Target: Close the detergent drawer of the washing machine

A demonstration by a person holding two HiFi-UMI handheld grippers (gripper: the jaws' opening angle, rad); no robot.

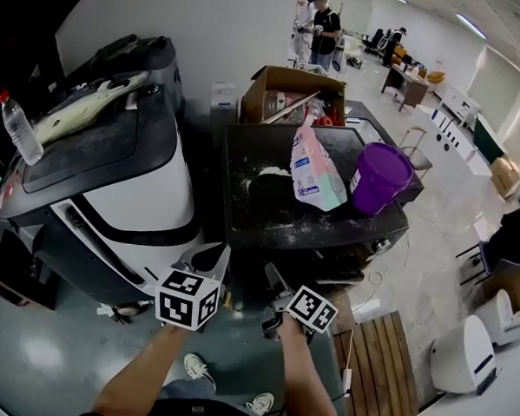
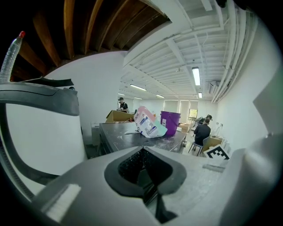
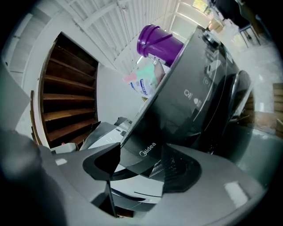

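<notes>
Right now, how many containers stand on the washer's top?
2: a pink bag near the middle and a purple bucket to its right. Something small could be hidden behind them.

Left tool [image 2: 145,173] fills lower frame — grey jaws pressed together, dark pads meeting, nothing between them. Behind it, centre: dark worktop [image 2: 117,134] dusted white, carrying pink-and-teal pouch [image 2: 148,125] just beside purple bucket [image 2: 170,122]. Cardboard box [image 2: 117,116] at far end, standing person [image 2: 122,105] behind it. Left: white appliance body [image 2: 44,141]. Upper left: clear bottle [image 2: 9,55], red cap. Right of centre — seated person [image 2: 204,131], back turned.
</notes>
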